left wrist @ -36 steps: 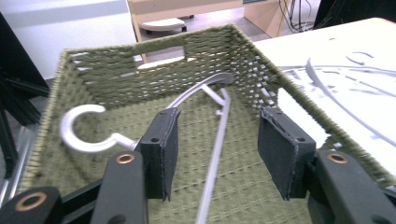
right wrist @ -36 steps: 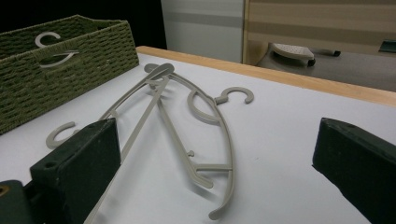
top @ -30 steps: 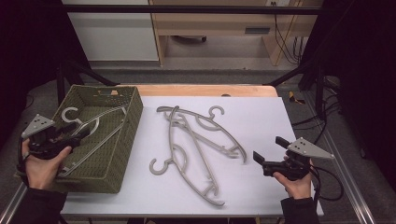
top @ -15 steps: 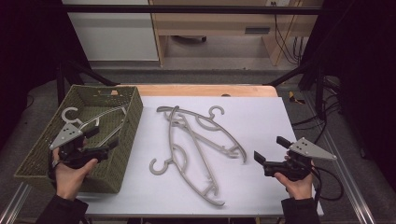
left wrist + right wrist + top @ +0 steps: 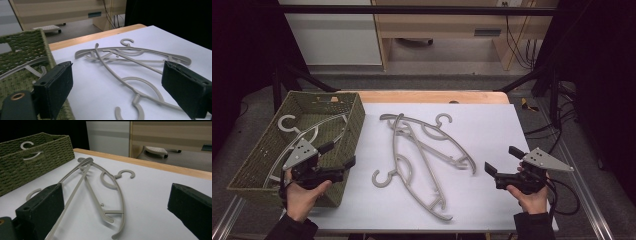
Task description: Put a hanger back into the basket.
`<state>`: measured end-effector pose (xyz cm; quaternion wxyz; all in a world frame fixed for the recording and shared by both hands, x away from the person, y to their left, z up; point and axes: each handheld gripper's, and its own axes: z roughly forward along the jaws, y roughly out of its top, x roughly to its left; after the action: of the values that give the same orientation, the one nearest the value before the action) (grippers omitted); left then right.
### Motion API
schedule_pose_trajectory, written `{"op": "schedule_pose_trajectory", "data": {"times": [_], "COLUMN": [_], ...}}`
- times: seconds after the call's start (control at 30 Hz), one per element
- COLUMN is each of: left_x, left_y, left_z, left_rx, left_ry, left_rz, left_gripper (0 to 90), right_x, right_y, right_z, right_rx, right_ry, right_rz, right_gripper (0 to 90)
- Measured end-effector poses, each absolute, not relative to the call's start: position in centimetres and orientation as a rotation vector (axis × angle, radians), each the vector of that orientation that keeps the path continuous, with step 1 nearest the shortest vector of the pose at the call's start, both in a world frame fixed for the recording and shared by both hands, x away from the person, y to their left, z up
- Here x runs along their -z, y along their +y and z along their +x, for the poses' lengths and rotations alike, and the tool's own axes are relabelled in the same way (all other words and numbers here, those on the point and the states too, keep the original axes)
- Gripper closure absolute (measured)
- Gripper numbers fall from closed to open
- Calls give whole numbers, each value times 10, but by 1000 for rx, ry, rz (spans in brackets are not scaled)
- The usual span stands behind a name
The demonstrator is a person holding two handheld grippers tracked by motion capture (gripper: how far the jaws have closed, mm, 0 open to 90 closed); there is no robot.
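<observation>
Nearest the person: left gripper (image 5: 340, 155), black two-jaw tool with a grey three-cornered top plate, held in the left hand (image 5: 302, 195) over the near right corner of the olive-green woven rectangular basket (image 5: 354, 125). Its jaws have just been opening and stand wide apart with nothing between them. They point toward the white sheet. In the left gripper view one jaw sits above the basket's rim (image 5: 48, 53) and the other above the sheet.

Right gripper (image 5: 503, 161), same build, held in the right hand (image 5: 529, 197) near the right edge of the white table sheet (image 5: 492, 120). Jaws spread wide and empty, aimed leftward at the hangers. Cable trails off to the right.

Mid table: loose pile of grey plastic clothes hangers (image 5: 422, 155) lying flat on the sheet between the two grippers, apart from both. They overlap and cross one another; one hook (image 5: 382, 178) curls at the near left of the pile, another hook (image 5: 443, 119) lies at the far right. Exact count in the pile: cannot tell.

Left side, farther: another grey plastic hanger (image 5: 309, 132) rests inside the basket, hook (image 5: 287, 123) toward the far left corner, one end leaning near the right wall.

Far edge: strip of bare wooden tabletop (image 5: 432, 96) beyond the sheet, then pale cabinet (image 5: 332, 37) and wooden furniture (image 5: 452, 25) on the floor behind.
</observation>
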<state>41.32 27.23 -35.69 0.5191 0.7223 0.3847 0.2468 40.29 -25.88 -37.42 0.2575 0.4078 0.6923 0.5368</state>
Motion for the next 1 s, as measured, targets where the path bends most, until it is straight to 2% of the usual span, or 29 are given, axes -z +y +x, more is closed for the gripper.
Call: {"op": "schedule_pose_trajectory", "data": {"times": [0.7,1.0], "left_x": [380,414], "left_y": [206,177], "left_z": [427,453], "left_rx": [-511,-474], "left_ry": [893,941], "left_rz": [1890,1980], "left_gripper": [109,154], "right_x": [374,375], "right_y": [-257,-255], "right_z": [402,402], "right_rx": [-1459,-1456], "right_ry": [1887,1897], "right_rz": [1096,1100], "right_gripper": [8,8]}}
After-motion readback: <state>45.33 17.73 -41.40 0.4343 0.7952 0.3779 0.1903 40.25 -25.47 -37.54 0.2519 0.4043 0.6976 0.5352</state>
